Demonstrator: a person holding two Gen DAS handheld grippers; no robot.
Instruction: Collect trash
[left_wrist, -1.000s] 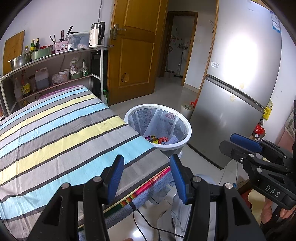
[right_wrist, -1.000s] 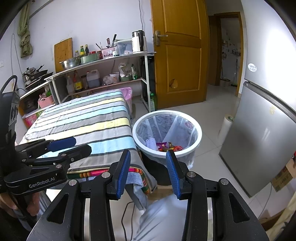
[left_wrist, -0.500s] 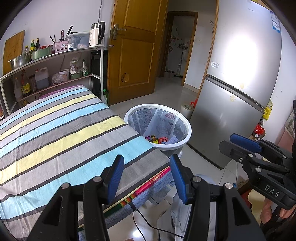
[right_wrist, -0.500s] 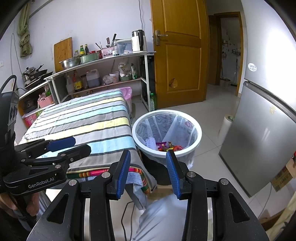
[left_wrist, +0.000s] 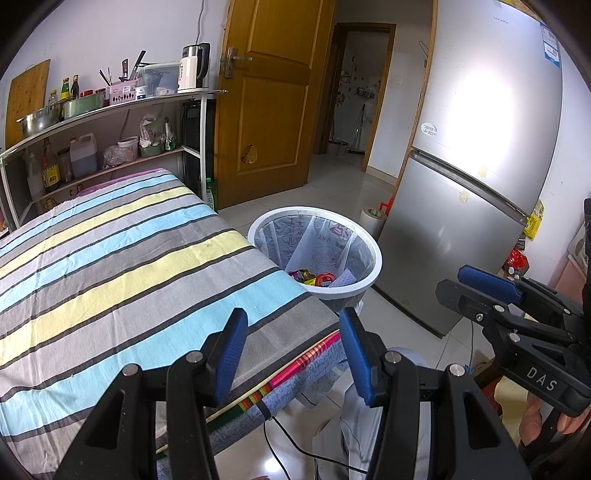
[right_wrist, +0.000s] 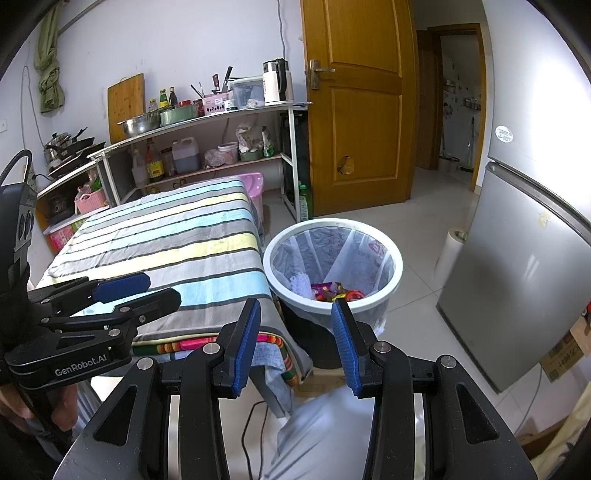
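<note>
A white trash bin (left_wrist: 369, 277) lined with a clear bag stands on the floor beside the table; it also shows in the right wrist view (right_wrist: 391, 284). Colourful wrappers (left_wrist: 314, 277) lie at its bottom, seen too in the right wrist view (right_wrist: 338, 290). My left gripper (left_wrist: 293, 343) is open and empty above the table's near corner. My right gripper (right_wrist: 295, 332) is open and empty, held in front of the bin. Each gripper shows in the other's view: the right one (left_wrist: 480, 286), the left one (right_wrist: 136, 288). The striped cloth (left_wrist: 129, 266) bears no trash that I can see.
The striped table (right_wrist: 177, 240) fills the left. A silver fridge (left_wrist: 472, 177) stands right of the bin, with a paper roll (right_wrist: 448, 251) by it. A metal shelf with kitchenware (left_wrist: 110, 110) lines the back wall beside a wooden door (left_wrist: 266, 110). A cable (left_wrist: 295, 443) lies on the tiled floor.
</note>
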